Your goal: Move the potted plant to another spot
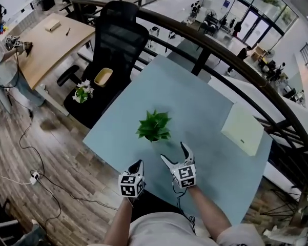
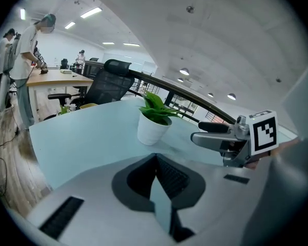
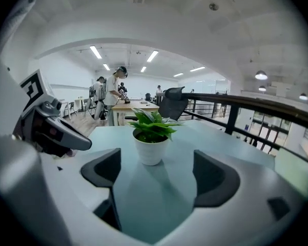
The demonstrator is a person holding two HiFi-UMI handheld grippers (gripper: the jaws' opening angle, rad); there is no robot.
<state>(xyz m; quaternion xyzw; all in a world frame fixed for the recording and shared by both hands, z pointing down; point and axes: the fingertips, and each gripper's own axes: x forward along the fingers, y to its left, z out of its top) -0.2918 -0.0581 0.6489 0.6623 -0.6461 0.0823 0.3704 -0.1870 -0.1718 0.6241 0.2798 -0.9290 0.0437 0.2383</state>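
Your right hand-held gripper (image 3: 154,174): jaws spread wide, nothing btwn them, lined up on the potted plant (image 3: 150,136), which stands just ahead, near the middle of the pale-blue table (image 1: 205,101). Left hand-held gripper (image 2: 156,176): jaws pressed together, empty. Expect a light, rigid pot (image 3: 150,150) w/ a smooth, possibly slick wall; leaves (image 3: 152,121) are soft. Grip mid-wall, below the rim, never the foliage. In head view the leaves hide the pot; material and weight can't be confirmed.

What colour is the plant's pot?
White; the pot shows best in the right gripper view.
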